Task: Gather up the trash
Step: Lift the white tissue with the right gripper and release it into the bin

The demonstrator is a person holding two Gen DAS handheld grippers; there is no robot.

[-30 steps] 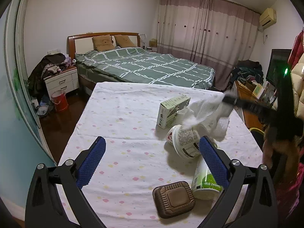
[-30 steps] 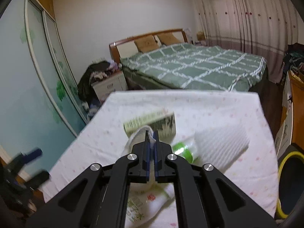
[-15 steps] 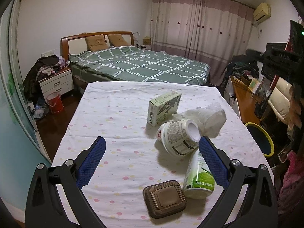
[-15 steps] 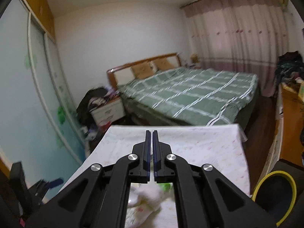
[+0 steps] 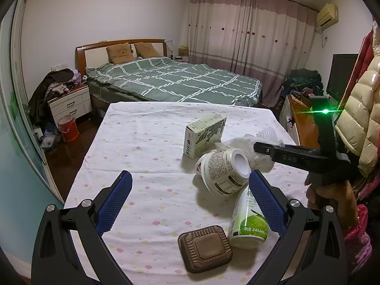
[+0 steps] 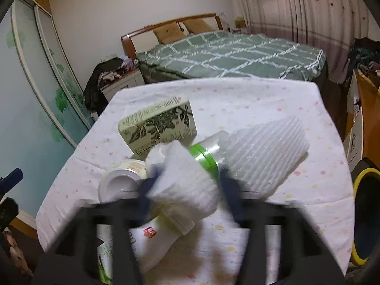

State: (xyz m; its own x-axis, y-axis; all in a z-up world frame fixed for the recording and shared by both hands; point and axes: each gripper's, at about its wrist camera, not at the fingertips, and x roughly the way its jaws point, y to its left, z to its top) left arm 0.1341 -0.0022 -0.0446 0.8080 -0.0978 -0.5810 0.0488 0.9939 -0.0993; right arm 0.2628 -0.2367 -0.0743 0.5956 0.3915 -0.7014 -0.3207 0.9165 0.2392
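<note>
A pile of trash lies on the spotted tablecloth (image 5: 147, 147): a green-and-white carton (image 5: 205, 135), a white tub (image 5: 223, 171) on its side, a green can (image 5: 249, 218), a brown square lid (image 5: 205, 248) and a white foam net (image 6: 266, 154). My left gripper (image 5: 190, 178) hovers open and holds nothing, just in front of the tub and the can. My right gripper (image 6: 187, 185) is blurred and low over the pile. Its fingers stand apart with a white crumpled wad (image 6: 185, 180) between them. A clear bottle with a green band (image 6: 204, 159) lies right behind the wad.
A yellow-rimmed bin (image 6: 365, 213) stands on the floor off the table's right side. Next to it is a wooden desk (image 5: 304, 123). The bed (image 5: 175, 80) lies beyond the table's far edge. A red bucket (image 5: 68, 128) sits on the floor at the left.
A second ago my right gripper was shut on the white material. It then rose, shut and bare, leaving the material on the table. Now it is down at the pile with fingers apart. The left has held still.
</note>
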